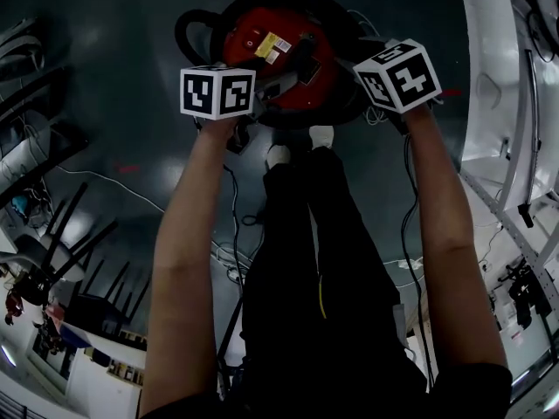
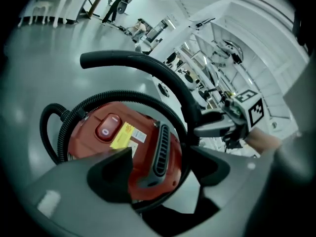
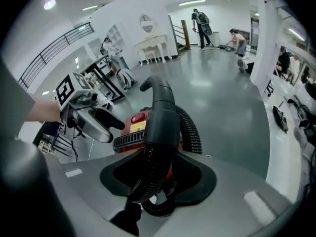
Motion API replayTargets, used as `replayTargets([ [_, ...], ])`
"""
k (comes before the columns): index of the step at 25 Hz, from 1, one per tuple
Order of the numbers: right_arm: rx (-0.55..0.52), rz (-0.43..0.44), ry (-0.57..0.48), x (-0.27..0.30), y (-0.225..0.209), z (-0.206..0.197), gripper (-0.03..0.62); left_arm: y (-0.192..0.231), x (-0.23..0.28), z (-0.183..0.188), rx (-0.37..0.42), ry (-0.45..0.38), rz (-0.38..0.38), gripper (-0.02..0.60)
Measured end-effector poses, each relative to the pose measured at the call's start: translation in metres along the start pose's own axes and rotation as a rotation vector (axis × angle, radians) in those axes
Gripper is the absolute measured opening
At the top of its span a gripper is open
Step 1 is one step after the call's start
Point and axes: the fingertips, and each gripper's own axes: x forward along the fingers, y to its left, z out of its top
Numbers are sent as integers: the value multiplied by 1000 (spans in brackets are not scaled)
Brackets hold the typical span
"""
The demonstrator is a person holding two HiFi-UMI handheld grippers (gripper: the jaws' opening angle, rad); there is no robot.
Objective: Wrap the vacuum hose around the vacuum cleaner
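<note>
One hose (image 3: pixel 191 128) in half-parted right gripper (image 3: pixel 158 180)

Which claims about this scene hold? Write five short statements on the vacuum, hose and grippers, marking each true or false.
1. The vacuum is red. True.
2. The right gripper holds the hose. True.
3. The left gripper grips the hose. False: it is open, gripping nothing.
4. The vacuum stands on a table. False: it stands on the floor.
5. The hose is white. False: it is black.
</note>
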Motion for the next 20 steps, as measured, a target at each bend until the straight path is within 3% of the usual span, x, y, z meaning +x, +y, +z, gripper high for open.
replayTargets([
  [7, -45, 26, 107, 20, 1, 8, 187, 1, -4, -2, 23, -33, 17, 350],
  [13, -13, 32, 200, 28, -4, 6, 192, -4, -1, 1, 151, -9, 58, 344],
  [20, 16, 10, 289, 33, -12, 1, 201, -12, 7, 5, 166, -20, 66, 331],
])
